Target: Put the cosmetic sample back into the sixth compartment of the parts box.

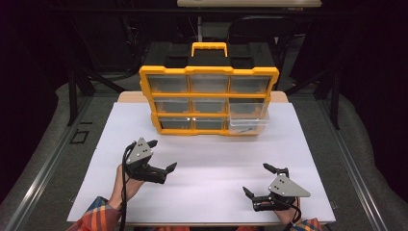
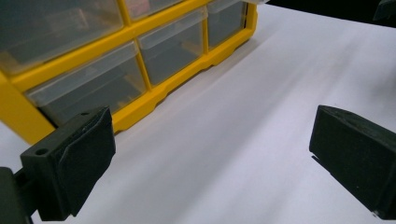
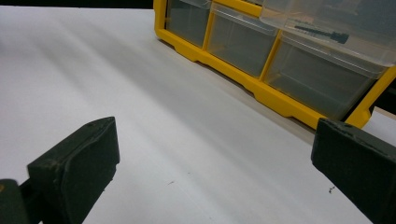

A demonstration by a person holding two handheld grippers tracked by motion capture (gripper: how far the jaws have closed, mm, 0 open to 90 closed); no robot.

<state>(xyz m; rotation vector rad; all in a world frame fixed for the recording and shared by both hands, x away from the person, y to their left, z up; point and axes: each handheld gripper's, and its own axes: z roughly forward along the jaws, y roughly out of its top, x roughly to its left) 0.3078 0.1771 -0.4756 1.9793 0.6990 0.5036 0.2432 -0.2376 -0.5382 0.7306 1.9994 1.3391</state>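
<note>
- Organizer [image 1: 209,98]: a yellow-framed case with a yellow carry handle [image 1: 209,47] and three rows of three clear drawers, standing upright at 12 o'clock on the white surface [image 1: 202,159].
- Drawer [image 1: 248,118] at the case's 4 o'clock, middle row, is pulled out toward the person; in the right gripper view a small dark screw-like piece [image 3: 322,31] lies inside it, too small to identify surely.
- Other drawers look closed; their contents are blurred behind the plastic.
- Left gripper [image 1: 161,155] sits at 8 o'clock on the surface, jaws spread wide and released, gripping nothing, held by a hand [image 1: 126,183] in a plaid sleeve [image 1: 96,216].
- Right gripper [image 1: 256,179] sits at 4 o'clock, jaws likewise parted and empty; its hand is mostly hidden under the grey plate.
</note>
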